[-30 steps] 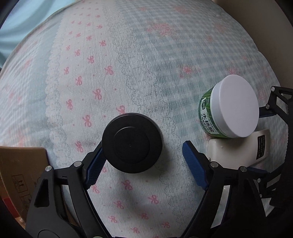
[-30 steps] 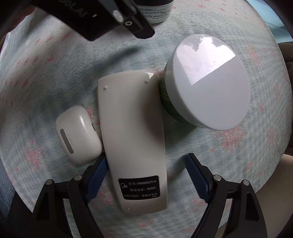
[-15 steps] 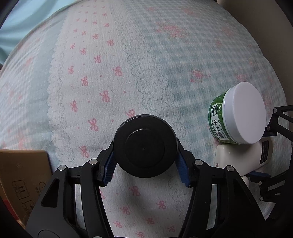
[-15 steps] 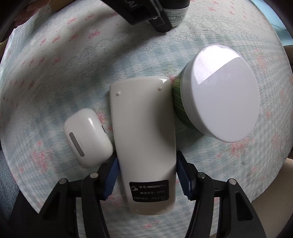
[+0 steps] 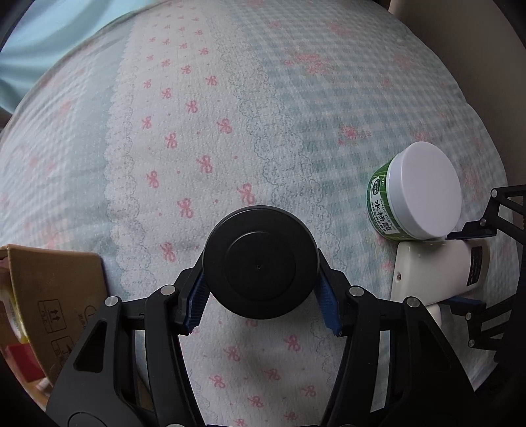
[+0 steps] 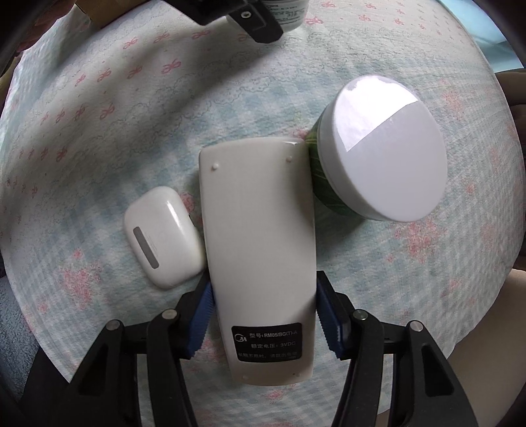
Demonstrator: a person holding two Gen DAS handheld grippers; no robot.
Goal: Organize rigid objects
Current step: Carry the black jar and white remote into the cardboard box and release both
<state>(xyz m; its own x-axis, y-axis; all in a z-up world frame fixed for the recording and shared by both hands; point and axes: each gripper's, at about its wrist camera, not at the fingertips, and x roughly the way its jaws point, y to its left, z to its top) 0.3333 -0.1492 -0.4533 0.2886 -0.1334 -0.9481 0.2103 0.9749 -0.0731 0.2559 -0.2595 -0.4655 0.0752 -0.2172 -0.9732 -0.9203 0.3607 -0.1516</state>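
Note:
My left gripper is shut on a jar with a black round lid, seen from above over the patterned cloth. My right gripper is shut on a white remote lying face down, its black label toward me. A green jar with a white lid touches the remote's far right corner. A white earbud case lies against the remote's left side. The remote and green jar also show at the right of the left wrist view, with my right gripper's fingers around the remote.
A cardboard box stands at the left edge of the left wrist view. The cloth with pink bows and green checks covers a round surface. Its edge curves close behind the green jar. The left gripper's arm crosses the top of the right wrist view.
Both grippers closed: the left one on the black-lidded jar, the right one on the white remote. Both objects now sit closer between the fingers.

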